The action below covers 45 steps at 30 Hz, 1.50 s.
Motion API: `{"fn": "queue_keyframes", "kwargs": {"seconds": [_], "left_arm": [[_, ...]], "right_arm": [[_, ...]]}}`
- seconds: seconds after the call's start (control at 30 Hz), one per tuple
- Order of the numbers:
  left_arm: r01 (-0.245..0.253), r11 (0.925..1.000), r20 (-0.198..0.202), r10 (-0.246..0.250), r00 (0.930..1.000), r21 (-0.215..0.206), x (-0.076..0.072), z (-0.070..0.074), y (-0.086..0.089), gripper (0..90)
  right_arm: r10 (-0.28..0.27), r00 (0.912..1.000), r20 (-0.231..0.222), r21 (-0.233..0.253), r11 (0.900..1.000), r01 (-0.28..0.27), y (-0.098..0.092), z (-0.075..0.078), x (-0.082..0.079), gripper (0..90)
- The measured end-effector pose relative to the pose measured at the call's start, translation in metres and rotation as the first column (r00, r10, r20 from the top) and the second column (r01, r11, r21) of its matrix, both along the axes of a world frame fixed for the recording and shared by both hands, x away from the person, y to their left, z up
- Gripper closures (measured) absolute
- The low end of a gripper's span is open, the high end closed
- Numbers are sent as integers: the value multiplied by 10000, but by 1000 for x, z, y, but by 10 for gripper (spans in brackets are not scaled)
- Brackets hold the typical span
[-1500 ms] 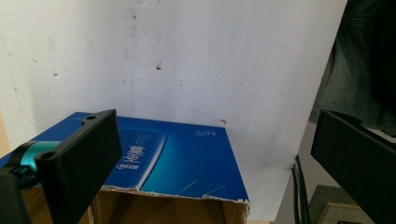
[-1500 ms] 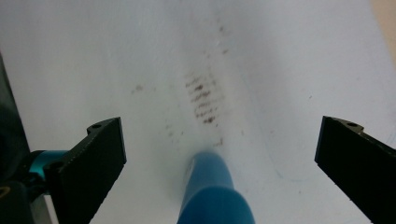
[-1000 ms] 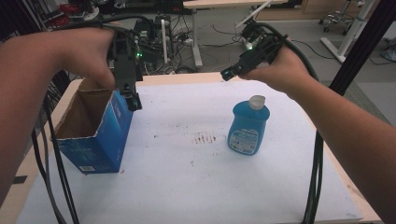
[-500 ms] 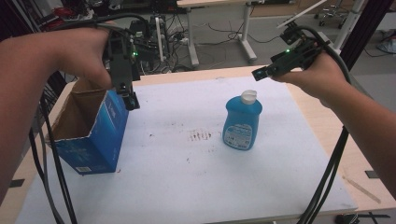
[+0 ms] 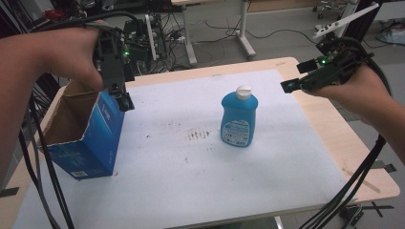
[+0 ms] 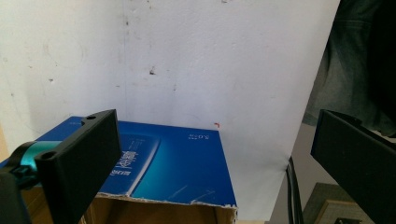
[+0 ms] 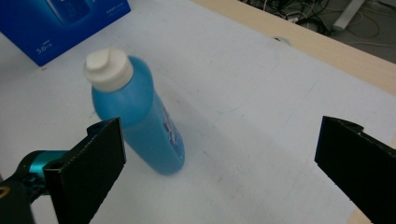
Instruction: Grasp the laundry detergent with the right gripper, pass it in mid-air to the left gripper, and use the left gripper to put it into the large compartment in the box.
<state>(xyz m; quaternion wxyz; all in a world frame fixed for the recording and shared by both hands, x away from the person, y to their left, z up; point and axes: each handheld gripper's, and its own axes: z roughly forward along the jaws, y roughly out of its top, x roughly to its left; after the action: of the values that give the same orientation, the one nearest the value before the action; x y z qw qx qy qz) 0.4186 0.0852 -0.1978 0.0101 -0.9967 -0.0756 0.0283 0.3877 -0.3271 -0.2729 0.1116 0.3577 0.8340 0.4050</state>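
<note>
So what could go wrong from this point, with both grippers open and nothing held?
1. The bottle is tall, stands upright and is unheld; a sideways nudge from the open right gripper on approach could topple it.
2. The left gripper hangs at the rim of the open box, which stands near the table's left edge; a push might slide or tip it.

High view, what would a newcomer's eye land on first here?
Probably the blue plastic bottle with a white cap, standing upright alone mid-table on the white sheet. Next, the open blue cardboard box at the left edge, with the left gripper over its rim, jaws apart; the right gripper hovers open at the right.
</note>
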Motion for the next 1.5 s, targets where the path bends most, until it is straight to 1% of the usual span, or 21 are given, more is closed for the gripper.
{"fn": "queue_keyframes", "kwargs": {"seconds": [0.07,0.1,0.17,0.23,0.27,0.3,0.33,0.37,0.4,0.43,0.47,0.5,0.6,0.63,0.77,0.9,1.2,1.3,1.37,1.47,1.5], "left_arm": [[3,10000,-8,-3,10000,13,0,0,-1,17],[-8,10000,-6,8,10000,11,0,0,-1,17],[-10,10000,1,10,10000,12,0,0,-1,16],[-13,10000,8,13,10000,34,-1,0,0,17],[12,10000,19,-12,10000,47,-1,0,0,17],[-35,10000,8,35,10000,49,-1,0,0,17],[-37,10000,17,37,10000,59,-1,0,1,17],[-58,10000,18,57,10000,56,-1,0,1,17],[-75,10000,20,75,10000,50,-1,0,1,16],[-41,10000,35,40,10000,58,-1,0,1,16],[-66,10000,38,65,10000,48,-1,0,1,16],[-66,10000,38,65,10000,48,-1,0,1,16],[-75,9999,33,75,10000,69,-2,-1,1,16],[-53,10000,18,53,10000,60,-2,-1,1,16],[-54,10000,27,54,10000,80,-3,-2,2,16],[-120,9999,22,120,9999,90,-3,-2,4,17],[-118,9999,62,118,9999,98,-3,-3,6,16],[-119,9999,28,119,9999,79,-3,-3,7,17],[-99,9999,33,98,9999,85,-3,-4,7,16],[-116,9999,10,116,9999,87,-3,-4,8,16],[-127,9999,7,127,9999,78,-3,-5,8,16]], "right_arm": [[183,9998,51,11,9998,-184,-3,-6,-6,9],[183,9998,51,11,9998,-184,-3,-6,-6,9],[600,9980,192,179,9980,-604,-4,-17,-12,9],[879,9960,151,320,9956,-884,-2,-26,-15,8],[879,9960,151,320,9956,-884,-2,-26,-15,8],[994,9949,160,369,9943,-999,0,-31,-16,9],[1222,9924,129,462,9914,-1227,4,-41,-18,9],[1222,9924,129,462,9914,-1227,4,-41,-18,9],[1384,9903,91,578,9887,-1386,8,-50,-18,9],[1384,9903,91,578,9887,-1386,8,-50,-18,9],[1528,9882,24,750,9854,-1526,13,-60,-18,9],[1528,9882,24,750,9854,-1526,13,-60,-18,9],[1672,9859,-27,927,9817,-1662,19,-73,-16,9],[1801,9836,-41,959,9792,-1789,24,-80,-14,8],[1869,9824,-56,1029,9773,-1853,29,-88,-11,9],[2040,9790,-40,1272,9711,-2018,37,-97,-6,8],[2254,9743,-68,1441,9643,-2220,52,-108,0,9],[2333,9724,-79,1637,9596,-2289,58,-114,3,9],[2323,9726,-104,1699,9589,-2272,59,-116,3,9],[2252,9741,-220,2091,9538,-2158,62,-123,6,9],[2237,9745,-173,2176,9521,-2147,63,-125,7,9]]}}
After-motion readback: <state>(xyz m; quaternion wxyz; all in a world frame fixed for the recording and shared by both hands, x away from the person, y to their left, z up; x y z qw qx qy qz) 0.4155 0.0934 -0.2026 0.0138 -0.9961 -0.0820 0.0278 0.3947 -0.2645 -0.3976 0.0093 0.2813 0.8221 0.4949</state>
